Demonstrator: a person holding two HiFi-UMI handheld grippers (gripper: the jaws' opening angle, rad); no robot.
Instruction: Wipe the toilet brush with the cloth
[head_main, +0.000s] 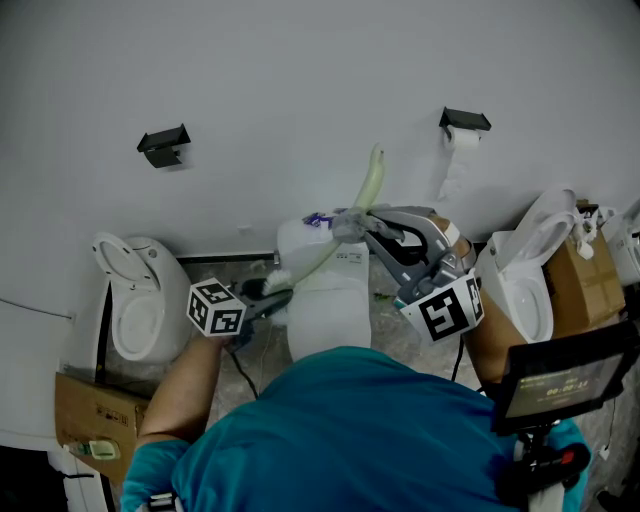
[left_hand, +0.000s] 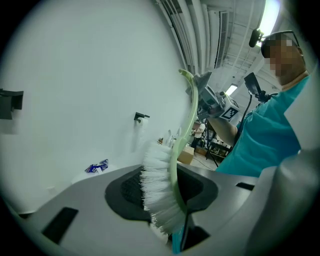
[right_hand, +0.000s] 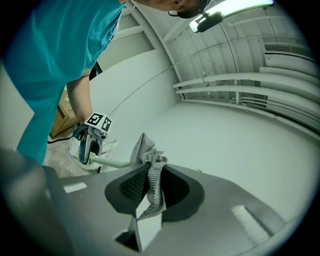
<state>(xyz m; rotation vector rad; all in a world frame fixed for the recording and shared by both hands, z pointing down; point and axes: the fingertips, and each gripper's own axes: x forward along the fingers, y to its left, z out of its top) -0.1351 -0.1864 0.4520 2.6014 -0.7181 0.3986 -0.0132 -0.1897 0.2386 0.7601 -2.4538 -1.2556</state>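
Toilet brush (left_hand: 161, 186): bristle head is clamped in left claw (left_hand: 169, 196), jaws partly closed on it; handle is held curving up before white wall (left_hand: 75, 75). Cloth (right_hand: 150, 175): is pinched in right claw (right_hand: 149, 194), just beside handle.

Three toilets lined up along a white wall, boxes at both ends.

The left toilet (head_main: 135, 300) has its lid up, with a box (head_main: 95, 410) just beside it. The middle toilet (head_main: 325, 310) shows its tank, a blue wrapper (head_main: 318, 218) lying on top. The right toilet (head_main: 525, 275) is lid-up too, a second box (head_main: 585, 285) right against it. Up on the wall (head_main: 300, 80) there's a black holder (head_main: 163, 146) at left and a paper roll (head_main: 462, 138) trailing a strip at right. A dark screen (head_main: 568, 378) sits low right.
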